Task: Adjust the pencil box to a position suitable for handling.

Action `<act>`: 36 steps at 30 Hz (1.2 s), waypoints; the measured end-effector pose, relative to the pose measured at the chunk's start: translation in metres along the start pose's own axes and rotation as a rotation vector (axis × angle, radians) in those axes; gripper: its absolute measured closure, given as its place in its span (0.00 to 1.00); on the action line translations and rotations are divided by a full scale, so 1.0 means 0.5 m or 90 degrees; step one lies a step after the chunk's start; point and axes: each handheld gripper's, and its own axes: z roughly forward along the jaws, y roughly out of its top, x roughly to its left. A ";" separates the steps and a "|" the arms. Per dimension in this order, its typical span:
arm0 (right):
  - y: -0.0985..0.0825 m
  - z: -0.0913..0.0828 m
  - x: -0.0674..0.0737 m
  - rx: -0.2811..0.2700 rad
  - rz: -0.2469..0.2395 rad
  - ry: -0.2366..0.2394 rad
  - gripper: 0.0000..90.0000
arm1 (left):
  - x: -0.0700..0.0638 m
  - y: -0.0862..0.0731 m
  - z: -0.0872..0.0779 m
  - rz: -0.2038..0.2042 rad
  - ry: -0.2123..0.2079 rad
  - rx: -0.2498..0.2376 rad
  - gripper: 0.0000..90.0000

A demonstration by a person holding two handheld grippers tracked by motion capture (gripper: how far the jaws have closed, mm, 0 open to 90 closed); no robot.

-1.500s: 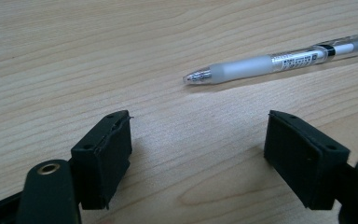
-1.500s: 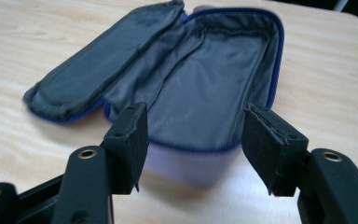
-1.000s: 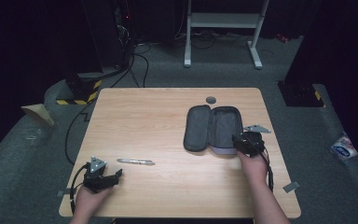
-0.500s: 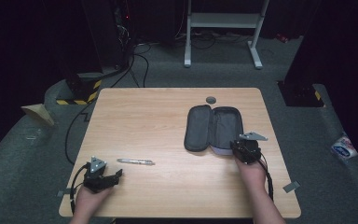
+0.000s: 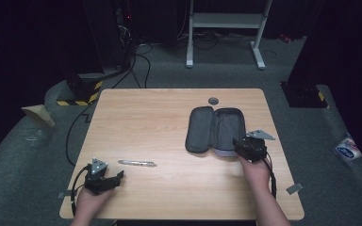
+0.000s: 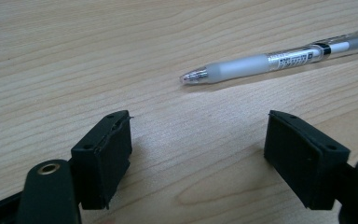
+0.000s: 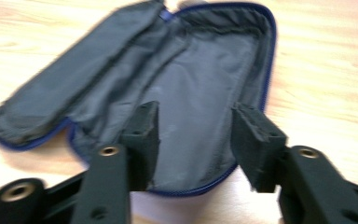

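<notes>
Pencil case (image 5: 215, 130), unzipped and spread flat right of centre in the high view, is positioned to receive the pen (image 5: 137, 163) at lower left. Right gripper (image 7: 193, 133) jaws have just been opening, nothing clamped; left gripper (image 6: 198, 156) is held wide, empty, before the pen.

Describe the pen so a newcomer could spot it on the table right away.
Start at the wooden table and go to its near left part, just ahead of the left gripper. The pen lies flat there, far from the open pencil case: slim, clear-barrelled, with a frosted white grip and a silver tip.
</notes>
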 end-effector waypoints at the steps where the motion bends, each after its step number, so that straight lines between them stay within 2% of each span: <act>1: 0.000 0.000 0.000 0.000 0.000 0.000 0.54 | 0.000 0.000 0.000 0.000 0.000 0.000 0.26; 3: -0.004 0.022 -0.010 0.041 0.019 0.004 0.55 | 0.000 0.000 0.000 0.000 0.000 0.000 0.26; 4: -0.007 0.026 -0.010 0.048 0.023 0.012 0.57 | 0.000 0.000 0.000 0.001 -0.001 0.000 0.26; 6: -0.013 0.031 -0.006 0.060 0.014 0.025 0.62 | 0.000 0.000 0.000 0.002 -0.001 0.000 0.26; 8: -0.016 0.032 -0.002 0.064 0.007 0.031 0.65 | 0.000 0.000 0.000 0.003 -0.002 0.000 0.26; 10: -0.022 0.026 0.008 0.056 -0.011 0.037 0.77 | 0.000 0.000 0.000 0.004 -0.003 0.000 0.26; 14: -0.028 0.013 0.017 0.048 -0.023 0.049 0.86 | 0.000 0.000 0.000 0.004 -0.003 0.000 0.26; 16: -0.030 0.004 0.022 0.034 -0.032 0.045 0.85 | 0.000 0.000 0.000 0.005 -0.003 0.000 0.26; 18: -0.027 -0.005 0.020 0.007 -0.030 0.030 0.74 | 0.000 0.000 0.000 0.006 -0.003 0.000 0.26; 19: -0.027 -0.005 0.020 0.007 -0.030 0.030 0.74 | 0.000 0.000 0.000 0.006 -0.003 0.000 0.26; 20: -0.023 -0.008 0.017 -0.002 -0.023 0.019 0.67 | 0.000 0.000 0.000 0.006 -0.003 0.000 0.26; 21: -0.013 -0.010 0.008 -0.015 -0.012 -0.009 0.59 | 0.000 0.000 0.000 0.005 -0.003 0.000 0.26; 23: -0.009 -0.010 0.004 -0.017 -0.009 -0.018 0.57 | 0.000 0.000 0.000 0.005 -0.003 -0.001 0.26; 25: -0.003 0.003 -0.016 -0.002 0.015 -0.048 0.56 | 0.000 0.000 0.000 0.005 -0.003 0.000 0.26; 26: -0.004 0.011 -0.022 0.014 0.026 -0.046 0.58 | 0.000 0.000 0.000 0.005 -0.003 0.000 0.26; 27: -0.004 0.011 -0.022 0.014 0.026 -0.046 0.58 | 0.001 0.001 0.000 0.007 -0.003 -0.001 0.26; 28: -0.007 0.018 -0.026 0.034 0.034 -0.039 0.65 | 0.000 0.001 0.000 0.006 -0.003 0.000 0.26; 29: -0.017 0.025 -0.025 0.050 0.022 -0.028 0.80 | 0.001 0.001 0.000 0.007 -0.003 -0.001 0.26; 30: -0.022 0.024 -0.023 0.051 0.017 -0.020 0.84 | 0.001 0.001 0.000 0.007 -0.003 -0.001 0.26; 32: -0.031 0.019 -0.018 0.050 0.012 -0.012 0.89 | 0.001 0.001 0.000 0.007 -0.003 0.000 0.26; 36: -0.045 0.003 -0.009 0.045 0.000 -0.005 0.91 | 0.001 0.001 0.000 0.009 -0.004 0.001 0.26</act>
